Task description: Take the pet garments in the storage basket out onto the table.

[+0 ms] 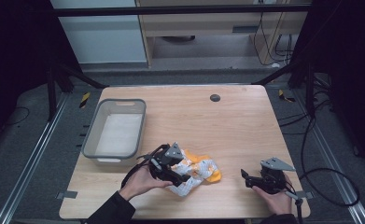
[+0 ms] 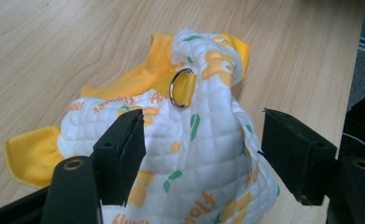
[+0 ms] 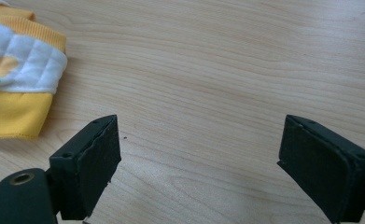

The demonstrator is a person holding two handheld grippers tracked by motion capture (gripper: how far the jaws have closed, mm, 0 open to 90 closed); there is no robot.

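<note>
- High view: you are holding the left gripper (image 1: 182,178) over the small quilted garment (image 1: 200,171), which is lying bunched on the table (image 1: 236,126) near its front edge, to the right of the grey bin (image 1: 92,136). The right gripper (image 1: 246,178) is waiting well apart on bare wood.
- Left gripper view: your jaws are standing released, straddling a raised fold of the white and yellow cloth, with the metal ring (image 2: 179,87) just beyond. Judging from this, you are setting up a pinch; sink a little lower so the pads catch several layers, not only the top skin.
- Right gripper view: your jaws are spread wide over empty wood, the garment's yellow hem (image 3: 13,114) lying off to the left. Bring it closer only if the cloth needs steadying.
</note>
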